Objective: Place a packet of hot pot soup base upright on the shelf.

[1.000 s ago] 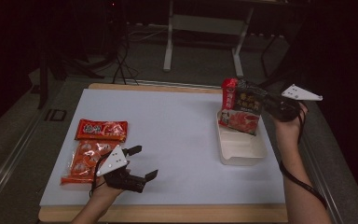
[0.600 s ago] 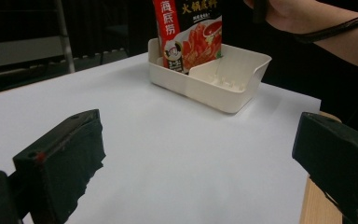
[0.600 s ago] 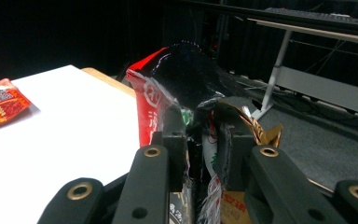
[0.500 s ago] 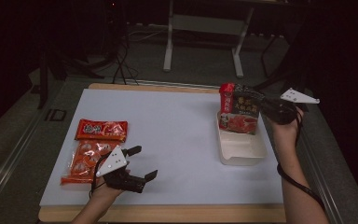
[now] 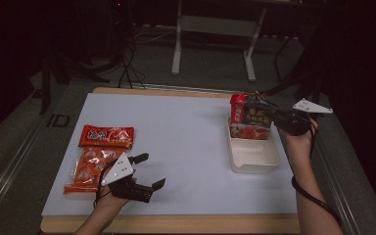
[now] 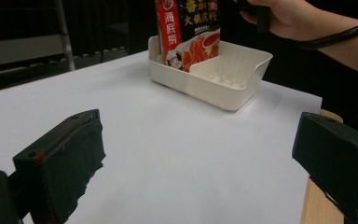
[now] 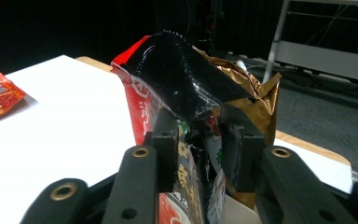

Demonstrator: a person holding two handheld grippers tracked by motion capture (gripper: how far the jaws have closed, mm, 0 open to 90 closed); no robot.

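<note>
1. A dark room is surrounding the counter (image 5: 186, 142); its top is lying white under a wooden edge, and the legs of a metal stand (image 5: 213, 29) are rising behind it on the grey floor.
2. A cream tray (image 5: 254, 156) is sitting on the counter's right side. In the left gripper view a low wall is dividing it into compartments.
3. A black-and-red sauce pouch (image 5: 250, 117) is standing upright in the far compartment of the tray, its lower edge down inside the tray walls, its top leaning slightly.
4. The right gripper (image 5: 280, 117) is reaching in from the right at the level of the pouch's top. The person's right hand (image 5: 301, 134) is holding it from behind, a cable looping round the forearm.
5. In the right gripper view the crumpled top of the pouch is sitting between the two fingers (image 7: 168, 140). The fingers have just been opening; they are standing slightly apart, and whether they are pressing the foil I cannot tell.
6. The left gripper (image 5: 147, 171) is resting low at the near left of the counter, its fingers spread wide with nothing between them, well apart from the tray.
7. Two flat snack packets are lying just beyond the left gripper: a red packet (image 5: 106, 136) farther away, an orange packet (image 5: 92, 166) nearer, the two touching or nearly so.
</note>
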